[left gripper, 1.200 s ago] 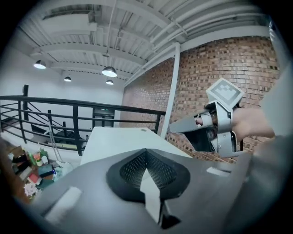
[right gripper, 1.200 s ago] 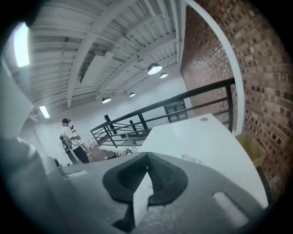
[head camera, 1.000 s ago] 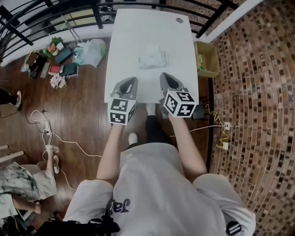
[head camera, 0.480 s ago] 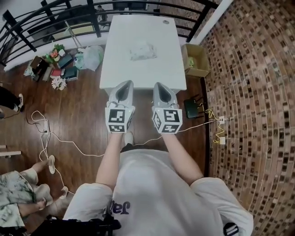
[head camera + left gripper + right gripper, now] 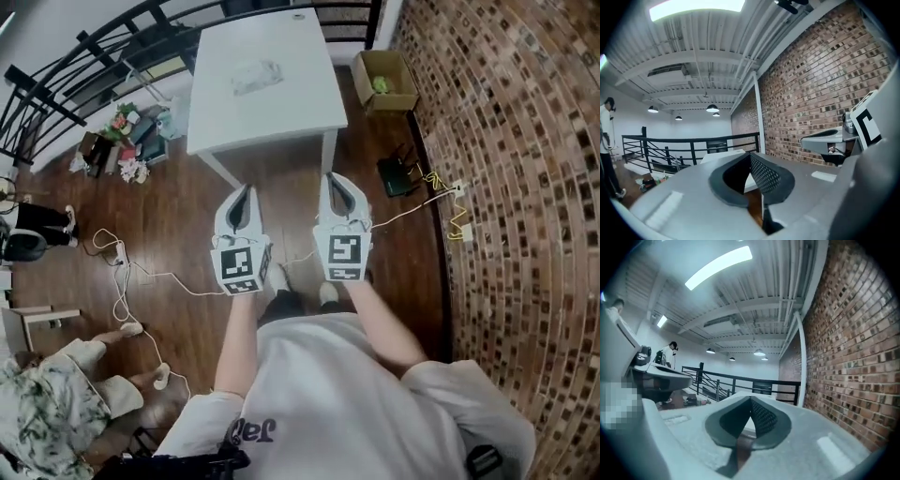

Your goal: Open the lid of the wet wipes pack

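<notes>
In the head view, the wet wipes pack (image 5: 256, 77) is seen on a table (image 5: 291, 117), far ahead of both jaws. In the left gripper view, the left gripper (image 5: 751, 157) is found clenched, empty; in the right gripper view, the right gripper (image 5: 751, 401) likewise.

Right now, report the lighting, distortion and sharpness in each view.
Head view: strong fisheye, the brick wall and railing bow; the wipes pack is small and soft on the white table. Left gripper view: dark rounded corners, ceiling light blown out. Right gripper view: bluish cast, strip light glares, corners dark.
</notes>
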Motion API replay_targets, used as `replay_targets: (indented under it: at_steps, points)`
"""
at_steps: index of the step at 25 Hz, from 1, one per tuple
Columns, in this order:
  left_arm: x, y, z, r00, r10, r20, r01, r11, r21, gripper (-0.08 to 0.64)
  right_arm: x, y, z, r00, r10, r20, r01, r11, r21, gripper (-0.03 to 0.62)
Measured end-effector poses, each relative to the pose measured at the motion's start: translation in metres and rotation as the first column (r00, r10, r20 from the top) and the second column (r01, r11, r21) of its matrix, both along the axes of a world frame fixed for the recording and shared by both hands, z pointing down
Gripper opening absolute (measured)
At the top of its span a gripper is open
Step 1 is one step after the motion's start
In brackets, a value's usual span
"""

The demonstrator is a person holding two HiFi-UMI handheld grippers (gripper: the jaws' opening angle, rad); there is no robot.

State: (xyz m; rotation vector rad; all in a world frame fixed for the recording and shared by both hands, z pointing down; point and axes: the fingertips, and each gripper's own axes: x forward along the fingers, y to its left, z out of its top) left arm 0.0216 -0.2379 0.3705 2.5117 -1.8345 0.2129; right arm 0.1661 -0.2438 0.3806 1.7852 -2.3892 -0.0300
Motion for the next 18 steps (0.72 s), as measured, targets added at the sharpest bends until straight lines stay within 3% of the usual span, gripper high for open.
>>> replay_targets:
  at_steps: [7,13,18]
  points:
    - [0.006,0.028,-0.055,1.000,-0.024,0.017,0.021,0.983,0.185,0.014,-0.003,0.018,-0.040,0.996,-0.017,0.083,0.013,0.999,0.048,-0.012]
    - [-0.009,0.047,-0.035,0.998,-0.052,0.019,0.048,0.986,0.161,0.014,-0.025,0.033,-0.028,0.992,-0.039,0.116,0.038,0.999,0.011,-0.012]
    - [-0.047,0.060,-0.031,0.996,-0.091,-0.023,0.093,0.986,0.136,0.014,-0.060,0.050,-0.021,0.992,-0.078,0.097,0.079,0.997,-0.012,-0.012]
